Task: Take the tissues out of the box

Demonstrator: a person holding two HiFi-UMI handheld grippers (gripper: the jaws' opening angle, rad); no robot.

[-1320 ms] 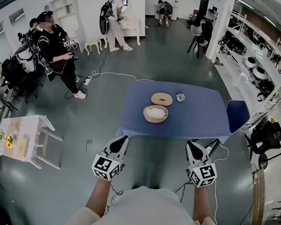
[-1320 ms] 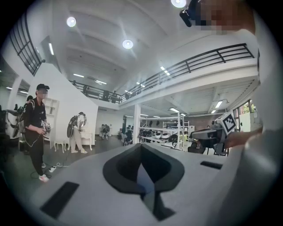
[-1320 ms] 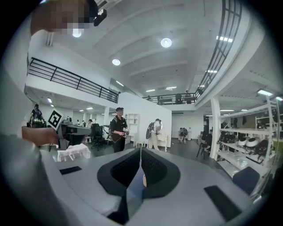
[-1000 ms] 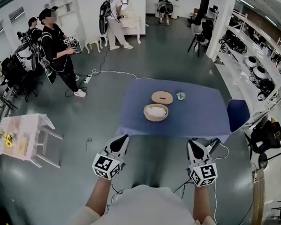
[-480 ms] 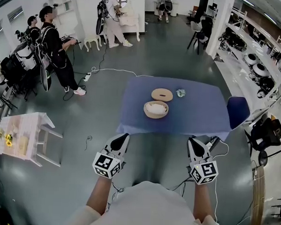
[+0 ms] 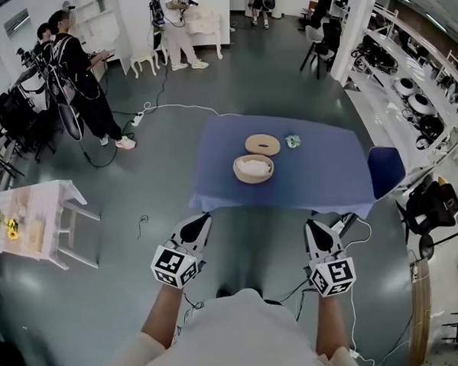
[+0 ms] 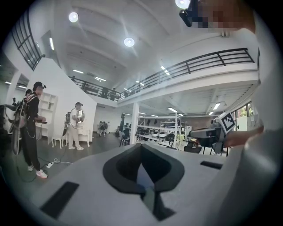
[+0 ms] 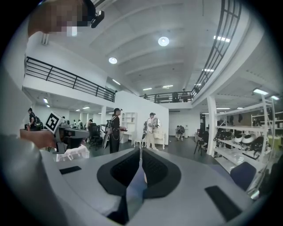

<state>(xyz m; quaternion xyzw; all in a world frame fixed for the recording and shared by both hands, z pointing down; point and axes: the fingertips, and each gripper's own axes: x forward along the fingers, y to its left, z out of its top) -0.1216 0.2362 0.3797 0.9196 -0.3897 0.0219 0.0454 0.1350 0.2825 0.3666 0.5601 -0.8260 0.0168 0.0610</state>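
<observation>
What's changing: not much, tbh. The bench (image 6: 328, 184) is sitting a touch higher in the head view than a second ago, and the person in black (image 6: 70, 74) off to the left is wandering along. You're still standing back, holding both tools low in front of you.
Left tool (image 6: 203, 218): it's pointing toward the bench but stopping short of the near edge. In the left gripper view its jaws (image 7: 142, 152) are pressing together and gripping nothing.
Right tool (image 6: 313, 224): same deal. It's closed up tight (image 8: 140, 154) with nothing between the jaws.
Tissue box (image 6: 253, 178): the round wooden one is sitting near the middle of the bench, well apart from both tools. It's open on top, with the white tissues (image 6: 253, 166) showing inside.
Lid (image 6: 250, 145): it's lying flat just behind the box, so the box is looking ready to go.
Odd bit: a small greenish crumpled scrap (image 6: 292, 141) is lying just right of the lid. Can't tell what it is.
What it's meaning for the task: I'm reading this as still the approach, with no tissue lifted out as far as I can tell. You're going to need to close in on the bench and open a tool before reaching into the box.
</observation>
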